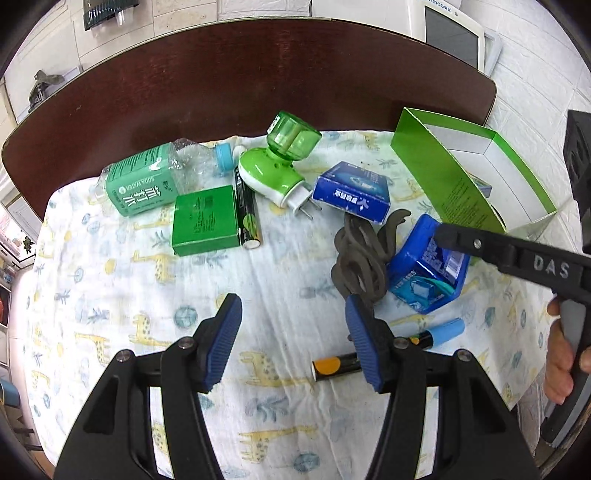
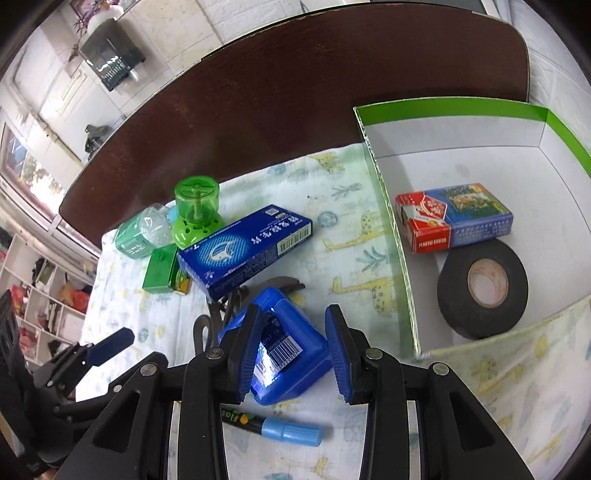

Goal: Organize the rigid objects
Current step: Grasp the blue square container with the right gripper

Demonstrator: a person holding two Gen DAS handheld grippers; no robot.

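Observation:
My right gripper [image 2: 293, 350] is open, its jaws on either side of a blue plastic case [image 2: 284, 354], seen also in the left wrist view [image 1: 424, 269]; no squeeze shows. My left gripper [image 1: 291, 343] is open and empty above the cloth, near a black marker with a blue cap [image 1: 388, 350]. A green open box [image 2: 480, 206] at the right holds a card pack [image 2: 454, 218] and black tape roll [image 2: 482, 290]. A long blue box [image 2: 247, 251], a green plug-in repeller [image 1: 280, 162], a small green box [image 1: 205, 221], a battery [image 1: 249, 214] and a soda bottle [image 1: 147, 177] lie on the cloth.
A grey rubber strap tangle [image 1: 364, 254] lies beside the blue case. The giraffe-print cloth [image 1: 129, 295] covers a dark wooden table [image 1: 221, 85]. A white appliance [image 1: 450, 33] stands behind the table. Shelves [image 2: 48, 295] are off to the left.

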